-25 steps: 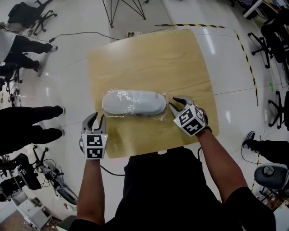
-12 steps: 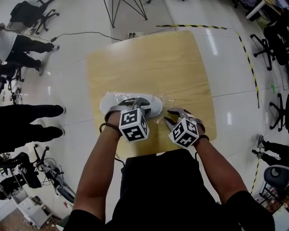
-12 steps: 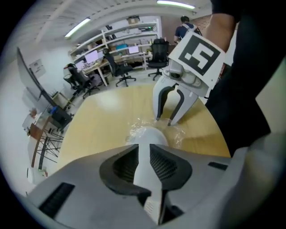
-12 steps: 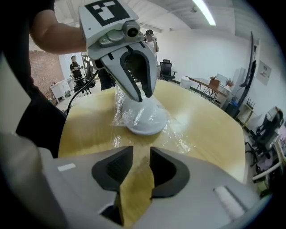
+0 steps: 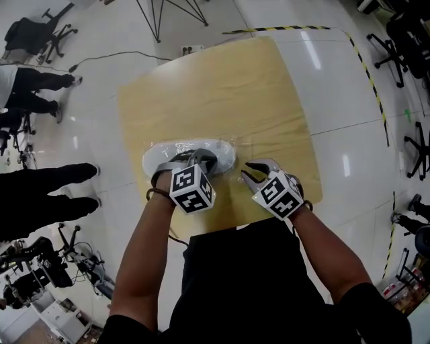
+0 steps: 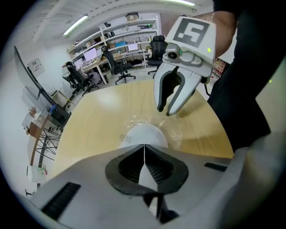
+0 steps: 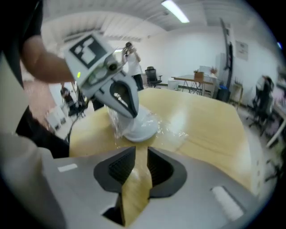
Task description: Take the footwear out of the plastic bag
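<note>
A white shoe (image 5: 195, 145) lies in a clear plastic bag (image 5: 247, 149) on the near part of the wooden table (image 5: 222, 87). My left gripper (image 5: 203, 160) points steeply down onto the top of the bagged shoe. Its jaws have just closed, and they are now shut on the bag's film, which rises wrinkled to their tips (image 7: 129, 109). In the left gripper view the shoe (image 6: 143, 134) shows just beyond the shut tips (image 6: 144, 146). My right gripper (image 5: 251, 173) hovers off the bag's right end. Its jaws have just been closing and stand apart (image 7: 140, 154), with only bare table between them.
The table's near edge (image 5: 228, 225) runs just under both hands. A person's dark legs (image 5: 47, 195) stand on the floor to the left. Office chairs (image 5: 30, 30), a tripod (image 5: 161, 13) and striped floor tape (image 5: 295, 29) lie around the table.
My left gripper swung from the table's near left edge onto the bagged shoe and shut there. My right gripper drew back a little from the bag's right end.
</note>
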The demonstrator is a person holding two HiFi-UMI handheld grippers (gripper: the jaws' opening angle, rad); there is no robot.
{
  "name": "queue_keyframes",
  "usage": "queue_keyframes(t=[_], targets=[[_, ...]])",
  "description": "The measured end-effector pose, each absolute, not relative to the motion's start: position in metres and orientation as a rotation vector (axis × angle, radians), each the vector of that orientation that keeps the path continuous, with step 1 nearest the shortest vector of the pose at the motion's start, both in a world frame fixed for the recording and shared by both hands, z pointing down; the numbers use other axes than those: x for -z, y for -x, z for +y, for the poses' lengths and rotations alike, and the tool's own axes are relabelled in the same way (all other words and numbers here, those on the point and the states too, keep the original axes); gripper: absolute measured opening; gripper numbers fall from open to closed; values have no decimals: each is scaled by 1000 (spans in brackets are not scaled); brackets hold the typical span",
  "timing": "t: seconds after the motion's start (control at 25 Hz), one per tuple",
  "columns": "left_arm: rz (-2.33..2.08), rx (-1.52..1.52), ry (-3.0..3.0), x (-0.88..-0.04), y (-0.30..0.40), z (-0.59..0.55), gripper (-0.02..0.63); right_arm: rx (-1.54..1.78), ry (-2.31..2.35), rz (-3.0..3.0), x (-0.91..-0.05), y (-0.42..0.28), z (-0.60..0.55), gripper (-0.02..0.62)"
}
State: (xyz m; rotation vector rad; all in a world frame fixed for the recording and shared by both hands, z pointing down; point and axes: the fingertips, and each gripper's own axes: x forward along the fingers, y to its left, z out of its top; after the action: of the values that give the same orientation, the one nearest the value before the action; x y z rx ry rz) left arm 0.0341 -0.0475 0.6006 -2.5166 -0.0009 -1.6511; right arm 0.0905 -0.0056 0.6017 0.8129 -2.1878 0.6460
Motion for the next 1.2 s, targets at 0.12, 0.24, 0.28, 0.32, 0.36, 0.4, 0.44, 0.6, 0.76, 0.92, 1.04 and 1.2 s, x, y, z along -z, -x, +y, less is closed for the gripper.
queue_keyframes(t=[0.12, 0.24, 0.28, 0.32, 0.36, 0.4, 0.44, 0.6, 0.76, 0.92, 1.04, 1.2], targets=[[58, 1619, 2534, -596, -37, -48, 11, -1204, -893, -2394, -566, -77, -11, 151], [90, 1597, 2508, -591, -38, -48, 11, -1570, -994, -2399, -553, -77, -21, 215], [97, 1593, 2494, -590, -37, -49, 11, -1622, -1038, -2351, -556, -78, -24, 243], [103, 1591, 2483, -589, -37, -49, 11, -1652, -1075, -2298, -562, -79, -26, 256], [108, 1590, 2477, -589, -36, -49, 11, -1675, -1099, -2255, -567, -78, -28, 256], [111, 1590, 2474, -589, -36, -49, 11, -1702, -1107, -2232, -571, -75, -29, 256], [110, 1590, 2472, -588, -36, -48, 12, -1740, -1100, -2224, -574, -71, -31, 256], [101, 1578, 2471, -584, -36, -46, 12, -1904, -1046, -2202, -581, -58, -29, 123], [111, 1559, 2492, -581, -35, -46, 12, -1878, -1065, -2177, -589, -69, -17, 27], [125, 1558, 2516, -583, -30, -48, 12, -1836, -1049, -2198, -592, -83, -5, 2], [138, 1560, 2520, -584, -29, -48, 11, -1817, -1054, -2229, -590, -93, -1, 2], [163, 1546, 2538, -579, -30, -50, 11, -1785, -1065, -2315, -578, -101, -6, 2]])
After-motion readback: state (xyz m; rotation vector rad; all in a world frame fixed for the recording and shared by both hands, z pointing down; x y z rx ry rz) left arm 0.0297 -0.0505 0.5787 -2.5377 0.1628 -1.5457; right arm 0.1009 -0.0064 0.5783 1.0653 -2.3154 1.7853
